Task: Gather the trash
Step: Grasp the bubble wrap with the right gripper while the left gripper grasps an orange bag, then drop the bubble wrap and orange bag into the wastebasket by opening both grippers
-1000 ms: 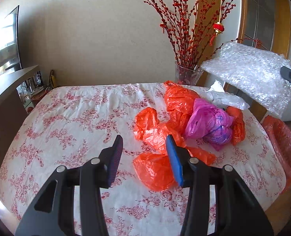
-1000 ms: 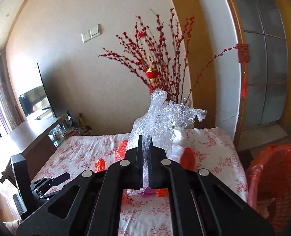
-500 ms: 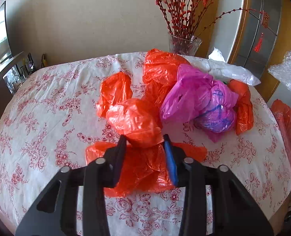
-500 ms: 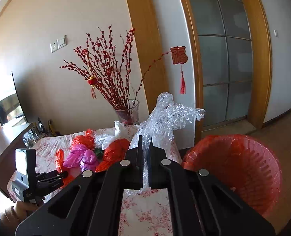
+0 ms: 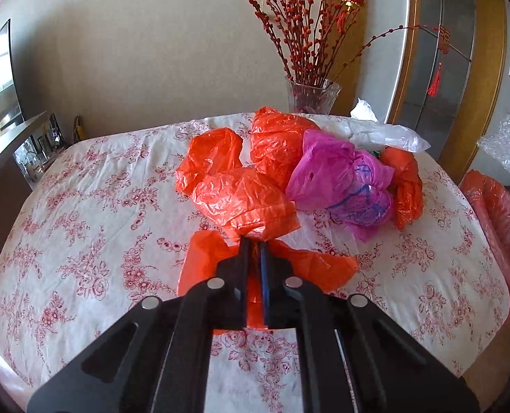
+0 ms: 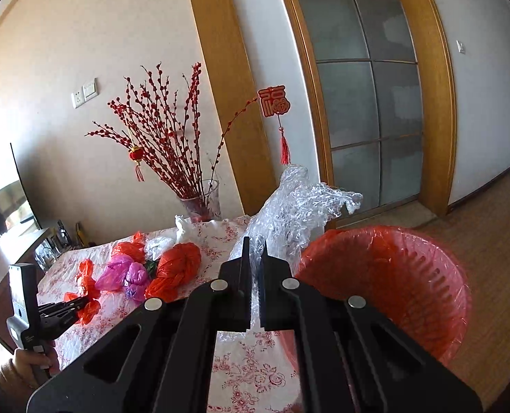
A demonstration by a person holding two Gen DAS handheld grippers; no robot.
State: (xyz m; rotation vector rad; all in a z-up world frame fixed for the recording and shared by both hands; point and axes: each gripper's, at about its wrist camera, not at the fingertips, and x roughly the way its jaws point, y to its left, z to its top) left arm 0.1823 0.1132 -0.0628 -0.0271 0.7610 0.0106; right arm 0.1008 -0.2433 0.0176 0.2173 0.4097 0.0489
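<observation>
My left gripper (image 5: pixel 254 245) is shut on a crumpled orange plastic bag (image 5: pixel 244 203) on the floral tablecloth (image 5: pixel 93 206). Behind it lie more orange bags (image 5: pixel 275 141), a pink bag (image 5: pixel 337 175) and a white bag (image 5: pixel 379 134). My right gripper (image 6: pixel 254 246) is shut on a sheet of clear bubble wrap (image 6: pixel 296 213) and holds it above the table's right edge, just left of the red-lined waste basket (image 6: pixel 392 275). The left gripper also shows in the right wrist view (image 6: pixel 79 304), low at the left.
A glass vase (image 5: pixel 311 98) with red berry branches stands at the table's far edge. The basket (image 5: pixel 499 213) stands on the floor to the right of the table. A dark sideboard (image 5: pixel 3 151) is at the left. A glass door (image 6: pixel 365 103) is behind the basket.
My left gripper moved forward onto the near orange bag and closed on it. My right gripper carried the bubble wrap to the right, up beside the basket.
</observation>
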